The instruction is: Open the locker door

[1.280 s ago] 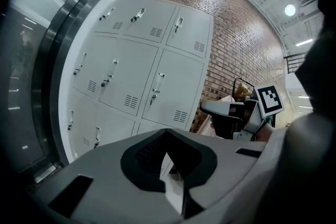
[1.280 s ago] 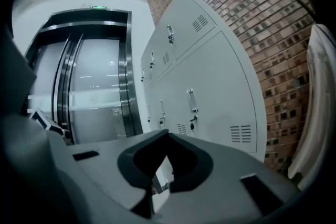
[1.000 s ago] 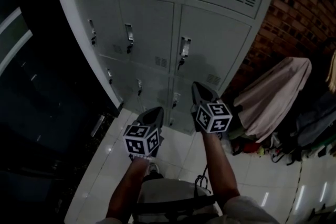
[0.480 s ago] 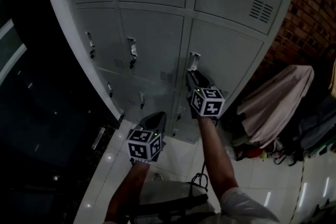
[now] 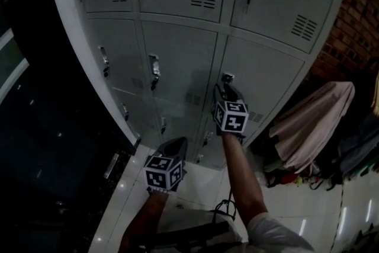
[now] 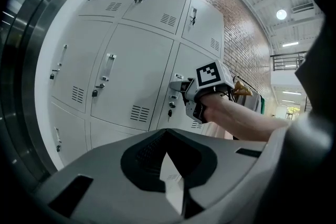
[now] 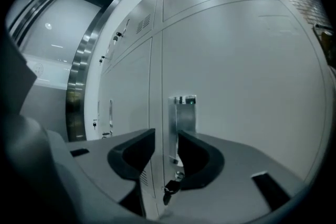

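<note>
Grey steel lockers (image 5: 177, 50) fill the head view, with a brick wall (image 5: 355, 15) at 2 o'clock and pale floor tiles (image 5: 127, 198) at 7 o'clock. Your locker door (image 5: 272, 83) is in the middle row, right-hand column, just past 12 o'clock from centre, and it looks fully closed.

Your right gripper (image 7: 166, 139) is raised to the door's left edge. Its jaws stand apart on either side of the lower part of the upright metal handle (image 7: 184, 110). I cannot see that they have pinched it. A key (image 7: 169, 189) hangs from the lock just below, at 6 o'clock of the handle.

Your left gripper (image 5: 176, 144) hangs low at 6 o'clock, well apart from the lockers. Its jaws are drawn together with nothing between them.

Expect thin sheet steel: light, rigid, and free to swing on hinges that are probably along the right edge. The handle plate is smooth and probably slippery, so close squarely across its flat sides, well up from the dangling key. A latch may resist at first. Pull steadily towards yourself, curving to 3 o'clock with the door's swing.
</note>
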